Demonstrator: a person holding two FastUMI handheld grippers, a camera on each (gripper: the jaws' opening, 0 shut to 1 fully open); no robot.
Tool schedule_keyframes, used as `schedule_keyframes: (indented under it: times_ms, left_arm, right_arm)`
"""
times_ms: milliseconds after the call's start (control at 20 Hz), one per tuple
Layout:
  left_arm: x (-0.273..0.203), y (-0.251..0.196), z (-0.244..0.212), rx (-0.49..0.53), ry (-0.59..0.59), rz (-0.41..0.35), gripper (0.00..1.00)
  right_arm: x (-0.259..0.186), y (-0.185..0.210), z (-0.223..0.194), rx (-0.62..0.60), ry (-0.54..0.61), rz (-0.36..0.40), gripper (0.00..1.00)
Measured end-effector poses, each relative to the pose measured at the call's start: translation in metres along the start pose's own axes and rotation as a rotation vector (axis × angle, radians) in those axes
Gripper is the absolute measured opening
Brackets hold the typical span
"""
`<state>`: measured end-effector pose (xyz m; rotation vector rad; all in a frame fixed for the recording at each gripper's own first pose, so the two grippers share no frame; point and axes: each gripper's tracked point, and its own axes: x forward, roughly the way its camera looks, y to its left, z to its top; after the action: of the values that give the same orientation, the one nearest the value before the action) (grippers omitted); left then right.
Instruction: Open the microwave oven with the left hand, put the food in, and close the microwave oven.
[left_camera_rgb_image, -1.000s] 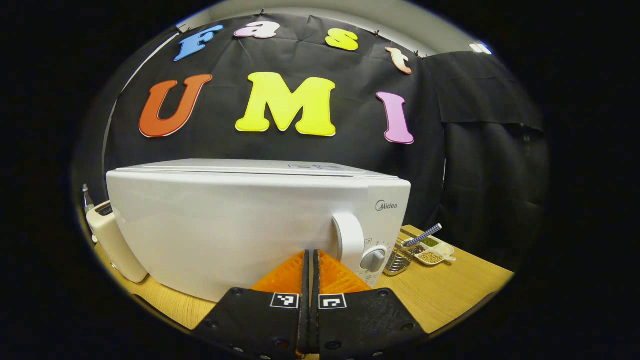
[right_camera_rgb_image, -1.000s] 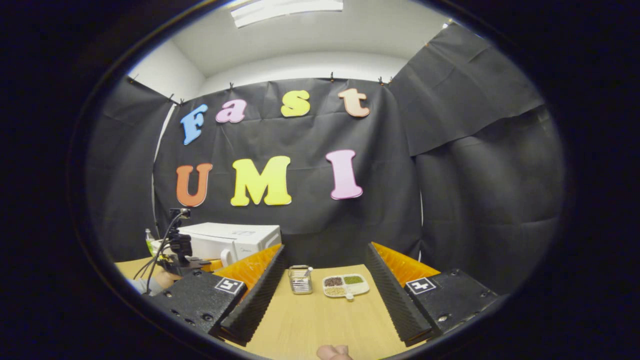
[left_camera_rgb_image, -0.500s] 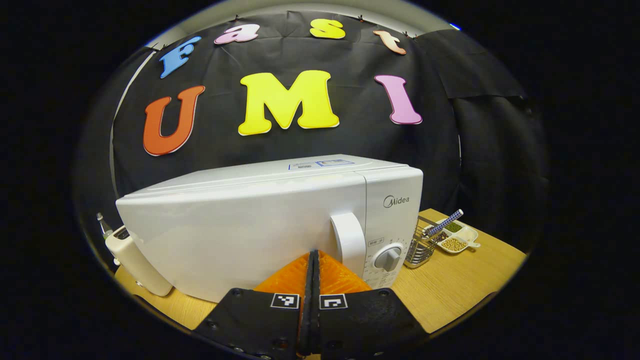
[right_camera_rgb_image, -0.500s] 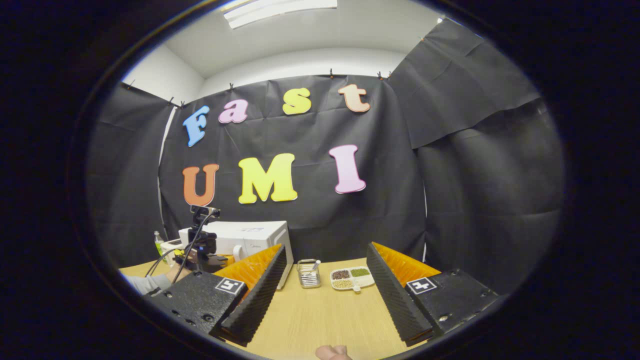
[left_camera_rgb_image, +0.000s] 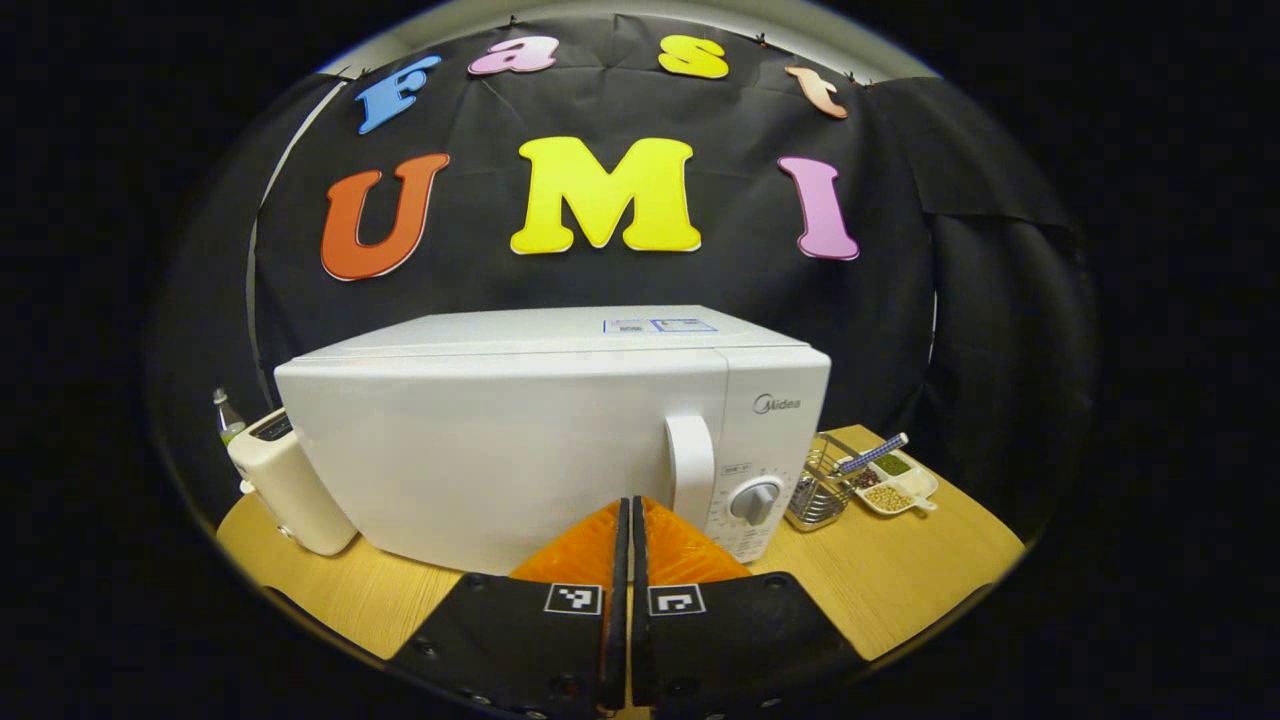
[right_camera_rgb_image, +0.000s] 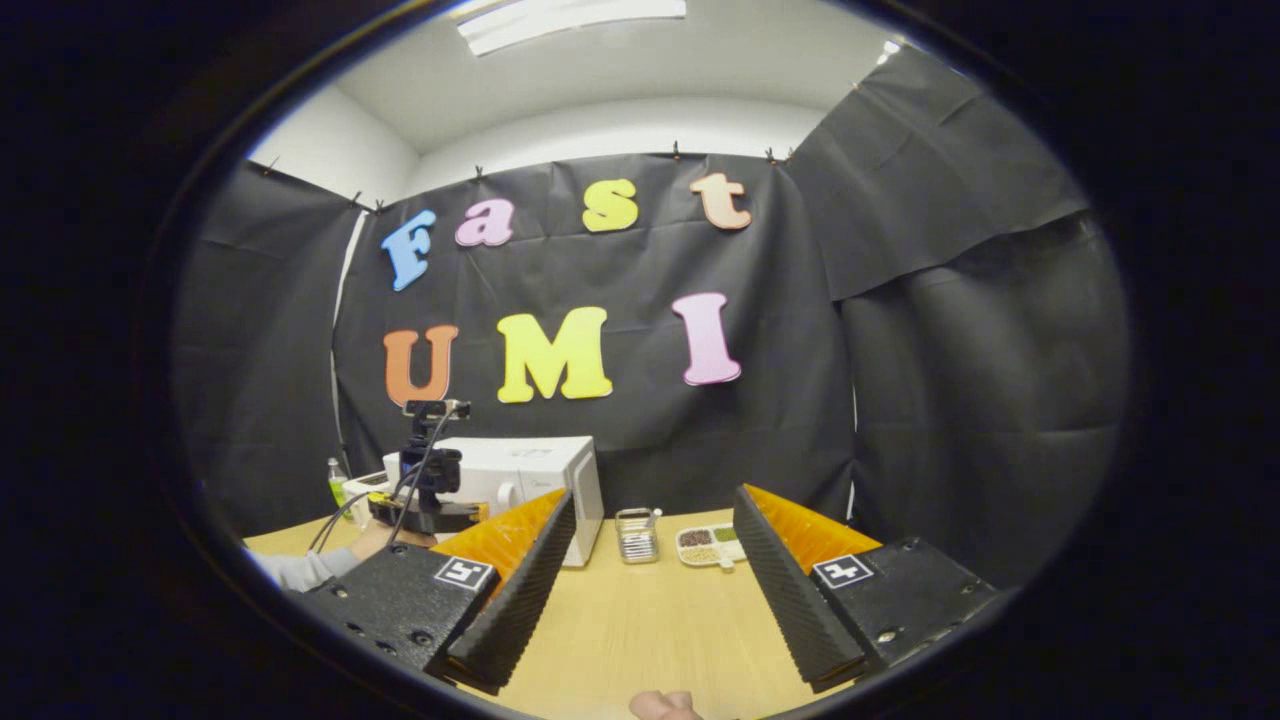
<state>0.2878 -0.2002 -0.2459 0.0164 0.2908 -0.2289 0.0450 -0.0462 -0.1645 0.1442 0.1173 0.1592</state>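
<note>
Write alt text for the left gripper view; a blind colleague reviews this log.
A white microwave stands shut on a wooden table, and the shut left gripper points at its door just left of the handle. A toaster stands at its left; a wire basket and seed dish at its right.

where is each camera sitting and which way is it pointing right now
Left gripper view: rides on the left gripper, jaws together, close in front of the closed microwave, looking at its door and handle.
Right gripper view: rides on the right gripper, jaws wide apart, farther back over the wooden table, facing the booth's back wall; a fingertip shows at the bottom edge, a sleeve at left.
Shared: the microwave, the wire basket and the divided dish.
</note>
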Motion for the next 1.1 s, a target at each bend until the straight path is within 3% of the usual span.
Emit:
schedule_keyframes:
  times_ms: [50, 100, 150, 200, 250, 300, 450, 500, 550, 600, 850, 900, 950, 1000, 1100]
  left_arm:
    - [-0.018, 0.002, 0.009, 0.005, -0.018, 0.006, 0.09]
    - [-0.041, 0.002, 0.014, 0.011, -0.036, 0.012, 0.2]
    - [-0.062, 0.005, 0.02, 0.014, -0.062, 0.028, 0.31]
    - [-0.085, 0.009, 0.026, 0.008, -0.085, 0.047, 0.62]
    - [-0.106, 0.01, 0.032, 0.003, -0.114, 0.057, 0.67]
    - [-0.13, 0.013, 0.037, -0.001, -0.127, 0.075, 0.94]
    - [-0.191, 0.021, 0.04, -0.025, -0.156, 0.106, 0.97]
    - [-0.211, 0.022, 0.043, -0.028, -0.168, 0.105, 0.97]
    - [-0.232, 0.02, 0.044, -0.032, -0.177, 0.103, 0.88]
    - [-0.252, 0.021, 0.048, -0.031, -0.19, 0.1, 0.96]
    - [-0.344, 0.036, 0.083, -0.02, -0.28, 0.126, 0.97]
    - [-0.36, 0.036, 0.088, -0.028, -0.299, 0.126, 0.97]
    - [-0.376, 0.033, 0.094, -0.027, -0.325, 0.113, 0.96]
    - [-0.389, 0.031, 0.102, -0.02, -0.36, 0.105, 0.96]
    - [-0.412, 0.041, 0.11, -0.014, -0.422, 0.143, 0.96]
  right_arm:
    - [-0.003, 0.003, 0.001, 0.0, -0.002, 0.002, 0.92]
    - [-0.008, 0.005, 0.002, 0.001, -0.002, 0.005, 1.0]
    - [-0.012, 0.008, 0.005, 0.007, -0.007, 0.008, 0.92]
    - [-0.015, 0.009, 0.008, 0.018, -0.01, 0.007, 0.92]
    - [-0.019, 0.012, 0.01, 0.028, -0.017, 0.008, 0.92]
    - [-0.021, 0.014, 0.012, 0.034, -0.018, 0.006, 0.92]
    - [-0.032, 0.023, 0.02, 0.033, -0.041, -0.003, 0.92]
    - [-0.037, 0.027, 0.024, 0.031, -0.049, -0.005, 1.0]
    - [-0.042, 0.032, 0.029, 0.04, -0.057, -0.002, 1.0]
    - [-0.047, 0.037, 0.034, 0.05, -0.064, 0.002, 0.92]
    - [-0.066, 0.052, 0.059, 0.037, -0.099, -0.016, 0.92]
    - [-0.069, 0.055, 0.061, 0.029, -0.101, -0.021, 1.0]
    - [-0.072, 0.058, 0.063, 0.02, -0.104, -0.022, 1.0]
    - [-0.075, 0.063, 0.065, 0.012, -0.115, -0.013, 0.92]
    - [-0.08, 0.078, 0.069, -0.014, -0.128, 0.018, 0.92]
